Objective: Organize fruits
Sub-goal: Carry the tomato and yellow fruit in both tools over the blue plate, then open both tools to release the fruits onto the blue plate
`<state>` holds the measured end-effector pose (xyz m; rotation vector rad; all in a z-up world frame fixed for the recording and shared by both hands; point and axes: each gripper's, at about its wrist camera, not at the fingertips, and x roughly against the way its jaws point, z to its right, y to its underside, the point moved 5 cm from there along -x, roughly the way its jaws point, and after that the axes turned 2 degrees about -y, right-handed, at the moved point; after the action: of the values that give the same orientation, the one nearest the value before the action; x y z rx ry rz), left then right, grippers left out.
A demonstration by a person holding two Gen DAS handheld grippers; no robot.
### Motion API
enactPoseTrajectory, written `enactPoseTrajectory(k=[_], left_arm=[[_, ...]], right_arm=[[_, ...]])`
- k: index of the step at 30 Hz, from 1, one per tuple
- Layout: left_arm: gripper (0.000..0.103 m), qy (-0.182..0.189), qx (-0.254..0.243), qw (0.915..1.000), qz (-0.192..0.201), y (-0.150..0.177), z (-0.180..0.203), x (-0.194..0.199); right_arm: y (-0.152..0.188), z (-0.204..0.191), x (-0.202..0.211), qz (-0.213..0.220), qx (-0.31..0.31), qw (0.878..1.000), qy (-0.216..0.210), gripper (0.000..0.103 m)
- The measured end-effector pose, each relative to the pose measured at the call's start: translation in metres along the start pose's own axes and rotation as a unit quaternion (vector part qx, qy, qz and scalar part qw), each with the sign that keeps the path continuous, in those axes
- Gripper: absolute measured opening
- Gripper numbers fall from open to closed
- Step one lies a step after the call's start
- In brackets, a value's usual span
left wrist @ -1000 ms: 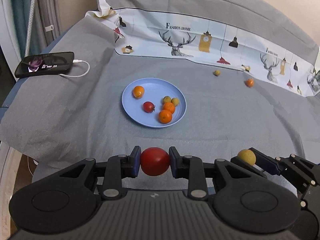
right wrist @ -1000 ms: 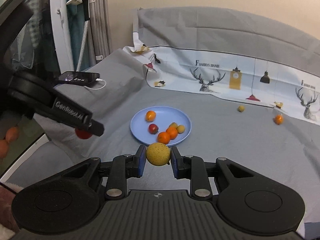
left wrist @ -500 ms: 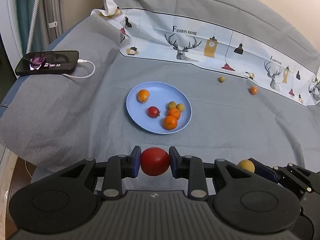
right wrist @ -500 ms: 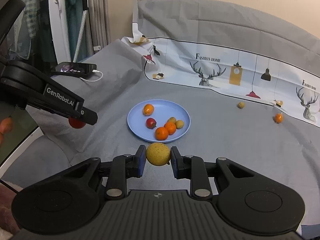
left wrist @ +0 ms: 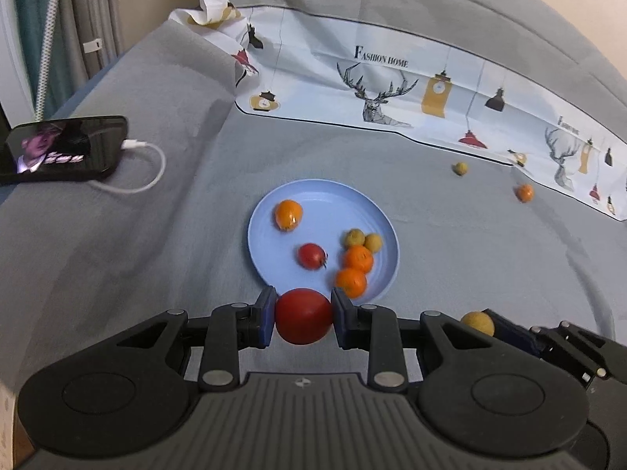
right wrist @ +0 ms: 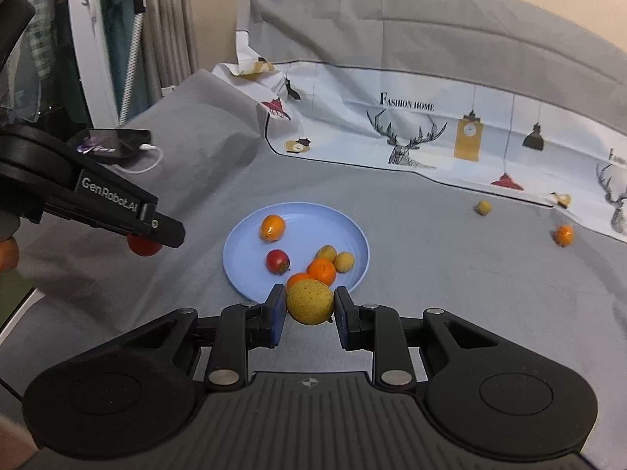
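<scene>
Plate (left wrist: 376, 211) nearer now (six fruits)

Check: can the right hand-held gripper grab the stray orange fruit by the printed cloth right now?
Probably not: the right hand-held gripper is already shut on a yellow fruit. The path to the orange fruit looks clear.

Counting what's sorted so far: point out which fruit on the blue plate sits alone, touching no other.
Two sit alone on the blue plate: the orange fruit at the far left and the small red fruit mid-plate. The other four cluster on the right.

Both grippers are black with silver screws, blue-padded fingers (left wrist: 267, 315) and white "GenRobot.AI" lettering.
</scene>
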<state>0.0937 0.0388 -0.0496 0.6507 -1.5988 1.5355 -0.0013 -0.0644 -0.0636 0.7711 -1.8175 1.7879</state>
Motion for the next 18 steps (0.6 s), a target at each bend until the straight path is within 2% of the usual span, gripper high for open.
enactPoseTrajectory(k=[5,12,18], left_arm=[[0.033,-0.001,-0.006,0.9999,-0.013,-0.023,0.001,-0.043],[0.033,-0.023,-0.016,0.999,-0.034,-0.045,-0.002,-0.112],[0.033,-0.038,-0.028,0.9981,-0.04,-0.059,-0.006,-0.147]], right_arm=[[-0.012,0.003,-0.045,-0.018,-0.001,1.0,-0.011,0.028],[-0.027,0.016,-0.111,-0.026,0.017,0.999,-0.006,0.028],[-0.03,0.022,-0.164,-0.045,0.036,0.998,-0.006,0.028]])
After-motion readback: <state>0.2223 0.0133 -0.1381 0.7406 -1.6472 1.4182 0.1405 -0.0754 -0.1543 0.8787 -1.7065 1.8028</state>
